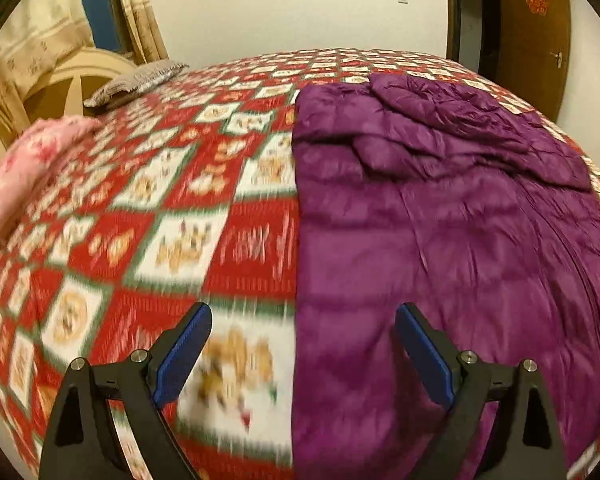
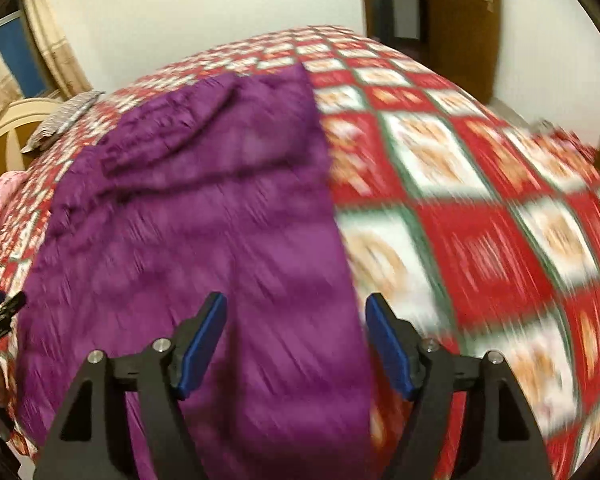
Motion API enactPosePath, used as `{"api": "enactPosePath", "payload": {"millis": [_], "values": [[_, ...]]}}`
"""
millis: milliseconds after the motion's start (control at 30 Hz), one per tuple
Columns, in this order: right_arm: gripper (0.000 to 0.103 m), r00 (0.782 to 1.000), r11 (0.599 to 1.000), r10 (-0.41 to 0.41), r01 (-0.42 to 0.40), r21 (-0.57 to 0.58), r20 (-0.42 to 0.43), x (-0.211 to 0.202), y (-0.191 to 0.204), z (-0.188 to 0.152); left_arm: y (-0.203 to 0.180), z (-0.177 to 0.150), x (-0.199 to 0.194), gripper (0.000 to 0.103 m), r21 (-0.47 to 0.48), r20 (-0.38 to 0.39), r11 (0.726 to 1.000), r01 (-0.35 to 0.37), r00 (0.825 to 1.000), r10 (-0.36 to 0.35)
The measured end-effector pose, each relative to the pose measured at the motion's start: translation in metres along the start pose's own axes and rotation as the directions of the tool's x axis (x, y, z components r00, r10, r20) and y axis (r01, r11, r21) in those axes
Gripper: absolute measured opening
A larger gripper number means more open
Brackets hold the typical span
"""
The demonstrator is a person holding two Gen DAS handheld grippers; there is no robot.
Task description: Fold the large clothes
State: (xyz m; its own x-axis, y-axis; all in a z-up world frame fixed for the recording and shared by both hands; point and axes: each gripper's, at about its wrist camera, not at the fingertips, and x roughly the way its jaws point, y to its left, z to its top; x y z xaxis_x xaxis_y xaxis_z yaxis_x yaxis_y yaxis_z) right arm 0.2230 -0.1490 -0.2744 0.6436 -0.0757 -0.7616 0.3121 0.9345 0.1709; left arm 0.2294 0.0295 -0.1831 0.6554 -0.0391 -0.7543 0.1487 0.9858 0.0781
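Left gripper point(image 1: 303, 354) hangs wide open and empty above the purple jacket's point(image 1: 440, 216) left edge. Right gripper point(image 2: 296, 344) is spread too, gripping nothing, over its right edge. The jacket lies folded lengthwise, apparently, on the checked bedspread point(image 1: 172, 208) — heavy blur here.
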Motion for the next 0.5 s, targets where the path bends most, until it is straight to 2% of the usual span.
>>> {"api": "enactPosePath", "payload": {"millis": [100, 233, 300, 333, 367, 400, 433, 467, 500], "values": [[0.075, 1.0, 1.0, -0.006, 0.006, 0.009, 0.0, -0.01, -0.002, -0.027, -0.001, -0.018, 0.0, 0.093, 0.009, -0.015, 1.0, 0.011, 1.0, -0.011], [0.075, 1.0, 1.0, 0.005, -0.004, -0.025, 0.019, -0.019, 0.005, -0.048, 0.001, -0.035, -0.005, 0.093, -0.027, -0.01, 0.999, 0.04, 0.999, -0.04], [0.075, 1.0, 0.999, 0.012, -0.011, -0.036, 0.024, -0.02, 0.009, -0.056, 0.0, -0.043, -0.007, 0.093, -0.042, -0.012, 0.996, 0.079, 0.997, -0.08], [0.072, 1.0, 0.999, 0.015, -0.014, -0.035, 0.025, -0.02, 0.009, -0.06, 0.0, -0.047, -0.009, 0.092, -0.055, -0.01, 0.993, 0.108, 0.994, -0.109], [0.069, 0.999, 0.999, 0.018, -0.017, -0.034, 0.028, -0.02, 0.01, -0.063, -0.001, -0.05, -0.013, 0.079, -0.056, 0.003, 0.991, 0.122, 0.993, -0.122], [0.06, 0.999, 0.999, 0.02, -0.019, -0.037, 0.032, -0.02, 0.01, -0.065, -0.004, -0.053, -0.018, 0.055, -0.039, 0.023, 0.989, 0.142, 0.99, -0.141], [0.04, 0.999, 0.999, 0.024, -0.022, -0.041, 0.033, -0.02, 0.009, -0.065, -0.006, -0.056, -0.023, 0.037, -0.016, 0.037, 0.985, 0.169, 0.985, -0.169], [0.023, 0.998, 0.998, 0.044, -0.043, -0.039, 0.035, -0.022, 0.008, -0.068, -0.007, -0.057, -0.028, 0.006, -0.002, 0.043, 0.981, 0.195, 0.98, -0.195], [0.009, 0.992, 0.993, 0.118, -0.117, -0.01, 0.036, -0.026, 0.004, -0.067, -0.007, -0.056, -0.035, 0.005, 0.009, 0.063, 0.981, 0.195, 0.979, -0.195]]}}
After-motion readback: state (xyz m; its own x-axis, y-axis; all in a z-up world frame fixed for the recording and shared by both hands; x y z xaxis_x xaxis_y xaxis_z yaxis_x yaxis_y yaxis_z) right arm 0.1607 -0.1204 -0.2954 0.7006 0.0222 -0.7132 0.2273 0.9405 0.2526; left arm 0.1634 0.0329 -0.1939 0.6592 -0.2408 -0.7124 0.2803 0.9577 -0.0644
